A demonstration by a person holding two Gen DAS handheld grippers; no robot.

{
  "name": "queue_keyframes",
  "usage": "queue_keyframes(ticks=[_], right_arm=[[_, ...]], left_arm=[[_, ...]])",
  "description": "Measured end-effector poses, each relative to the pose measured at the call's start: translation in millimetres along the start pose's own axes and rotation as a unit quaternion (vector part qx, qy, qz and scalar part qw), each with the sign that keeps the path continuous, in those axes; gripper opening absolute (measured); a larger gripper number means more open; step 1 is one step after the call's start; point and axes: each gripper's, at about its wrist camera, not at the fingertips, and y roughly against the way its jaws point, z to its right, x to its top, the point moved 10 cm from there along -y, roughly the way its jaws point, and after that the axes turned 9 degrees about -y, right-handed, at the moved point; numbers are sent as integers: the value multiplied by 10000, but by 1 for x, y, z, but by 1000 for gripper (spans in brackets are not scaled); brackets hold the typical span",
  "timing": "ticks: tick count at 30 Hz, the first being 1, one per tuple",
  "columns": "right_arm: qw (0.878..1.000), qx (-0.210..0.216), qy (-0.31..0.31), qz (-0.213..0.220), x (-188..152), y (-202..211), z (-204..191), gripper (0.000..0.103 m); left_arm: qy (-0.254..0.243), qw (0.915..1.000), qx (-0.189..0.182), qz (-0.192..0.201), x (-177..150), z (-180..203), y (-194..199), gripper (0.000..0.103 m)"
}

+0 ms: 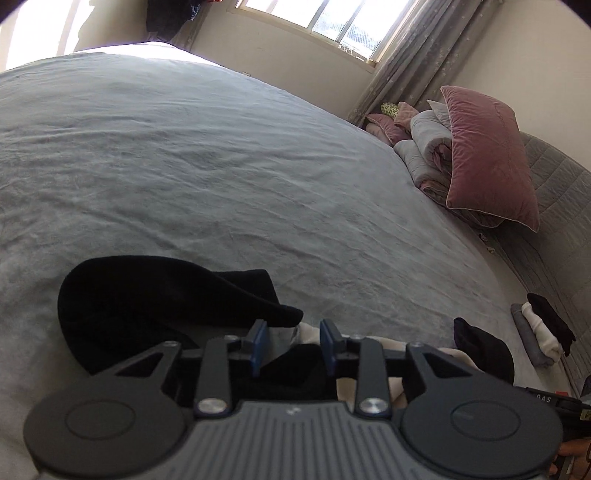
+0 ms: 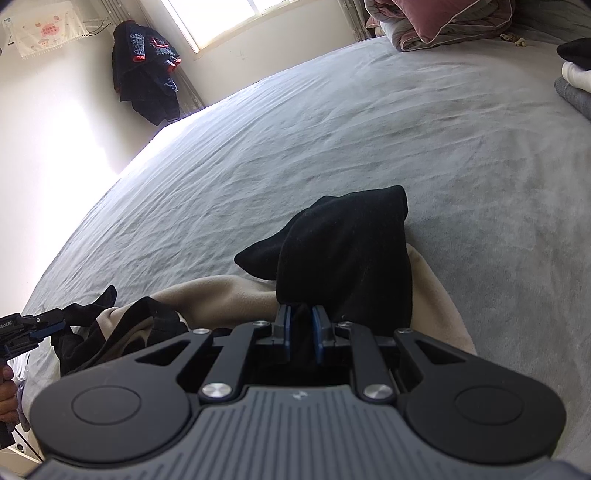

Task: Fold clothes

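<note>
A black garment (image 1: 147, 306) lies bunched on the grey bed (image 1: 221, 166), over a beige garment (image 2: 229, 295). My left gripper (image 1: 294, 343) hovers at the black garment's near edge. Its blue pads (image 1: 260, 341) stand apart, with black and pale cloth lying loose below the gap. My right gripper (image 2: 303, 328) is shut on a fold of the black garment (image 2: 347, 251), which rises in a peak ahead of the fingers. In the right wrist view the left gripper (image 2: 33, 328) shows at the far left edge, beside dark cloth, with a hand under it.
A small stack of folded clothes (image 1: 539, 332) in grey, white and black sits near the headboard (image 1: 554, 206). Pink pillows (image 1: 487, 155) and a rolled duvet (image 1: 428, 147) lie at the bed's head. A dark jacket (image 2: 147, 81) hangs by the window (image 2: 221, 18). Bare grey sheet (image 2: 369, 129) stretches ahead.
</note>
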Motion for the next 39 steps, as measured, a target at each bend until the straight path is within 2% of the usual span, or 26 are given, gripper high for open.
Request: queue_keyframes(ticks=[3, 7, 8, 9, 10, 13, 14, 15, 17, 20, 21, 22, 24, 25, 27, 29, 30, 31, 32, 34, 36, 39], right_arm=[[10000, 6, -8, -1, 0, 1, 1, 18], [10000, -7, 28, 4, -1, 1, 1, 17], [10000, -20, 50, 8, -2, 0, 1, 17], [10000, -34, 76, 13, -2, 0, 0, 17], [9999, -43, 101, 16, -2, 0, -1, 17], [9998, -69, 183, 25, -2, 0, -2, 17], [9997, -111, 201, 36, -1, 0, -1, 17], [9996, -153, 219, 47, -1, 0, 0, 11], [9994, -238, 256, 68, 1, 0, 2, 9], [9991, -319, 268, 76, 1, -2, 4, 7], [9991, -323, 275, 76, 1, -2, 3, 7], [9991, -320, 277, 78, 0, -2, 3, 7], [9994, -234, 219, 91, 2, 3, 3, 8], [9997, -169, 168, 112, 4, 6, 3, 9], [9997, -13, 63, 245, 12, 17, 1, 19], [9991, 61, 57, 411, 23, 29, -1, 20], [9989, 53, 24, 473, 29, 32, -1, 28], [9986, 46, -5, 524, 34, 35, -1, 40], [9988, 43, 1, 488, 37, 33, -4, 42], [9991, 28, 23, 415, 41, 31, -8, 43], [9991, -140, 230, 326, 38, 19, -12, 43], [9976, -391, 539, 191, 34, 2, -19, 43]], left_arm=[[82, 9993, 26, -352, -8, 4, -23, 32], [357, 9978, 3, -552, -13, 5, -41, 33], [455, 9972, 3, -591, -15, 4, -44, 31], [573, 9965, -24, -610, -16, 3, -45, 21], [686, 9959, -55, -584, -17, 2, -44, 11], [1160, 9929, -145, -211, -10, 3, -26, 9], [1224, 9922, -219, -23, -5, 5, -16, 9], [1207, 9924, -197, 124, -1, 7, -7, 9], [1147, 9931, -22, 262, 2, 3, 5, 9], [1486, 9872, 423, -401, -22, -22, -10, 10], [1570, 9847, 468, -601, -30, -27, -17, 10], [1607, 9840, 429, -634, -32, -27, -19, 11], [1389, 9883, 393, -498, -26, -19, -16, 14], [1084, 9926, 406, -356, -20, -13, -10, 17], [476, 9981, 398, -69, -9, 2, 2, 35], [30, 9998, 160, 108, -3, 18, 10, 42], [-183, 9997, -15, 165, -1, 28, 13, 45], [-396, 9988, -189, 222, 1, 37, 16, 47], [-564, 9974, -403, 179, 0, 47, 15, 49], [-894, 9925, -832, 86, -4, 67, 13, 53], [-1257, 9830, -1317, -256, -17, 90, 7, 59], [-1875, 9688, -1520, -557, -37, 112, 3, 59]])
